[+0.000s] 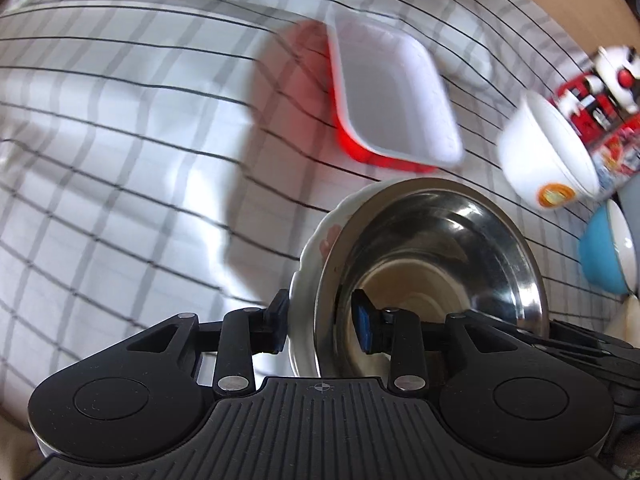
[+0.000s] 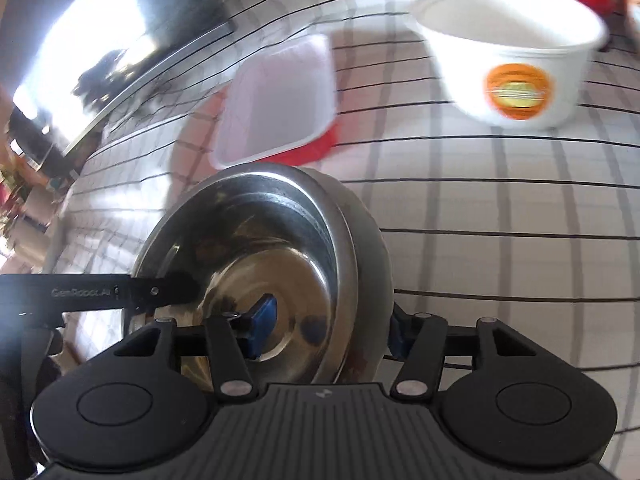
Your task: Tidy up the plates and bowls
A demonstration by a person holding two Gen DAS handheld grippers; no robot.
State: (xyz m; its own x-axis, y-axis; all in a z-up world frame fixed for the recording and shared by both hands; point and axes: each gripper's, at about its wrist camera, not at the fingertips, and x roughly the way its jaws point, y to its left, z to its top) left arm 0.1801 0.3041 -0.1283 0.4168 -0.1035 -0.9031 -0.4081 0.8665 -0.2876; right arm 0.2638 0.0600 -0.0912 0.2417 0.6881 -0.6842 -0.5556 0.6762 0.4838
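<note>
Above the checked tablecloth (image 1: 120, 160), a steel bowl (image 1: 432, 248) nested in a white dish (image 1: 310, 248) is held tilted on edge. Both grippers pinch the stacked rims: the left gripper (image 1: 322, 320) and the right gripper (image 2: 332, 330) each have one finger inside the steel bowl and one behind the white dish. Beyond lies a red-and-white rectangular container (image 1: 392, 100), with a white bowl bearing an orange logo (image 2: 512, 52) farther right and a blue bowl (image 1: 604, 256) near it. Everything is motion-blurred.

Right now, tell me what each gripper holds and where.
Both grip the stacked steel bowl and white plate by the rims: left gripper at one edge, right gripper at another.
</note>
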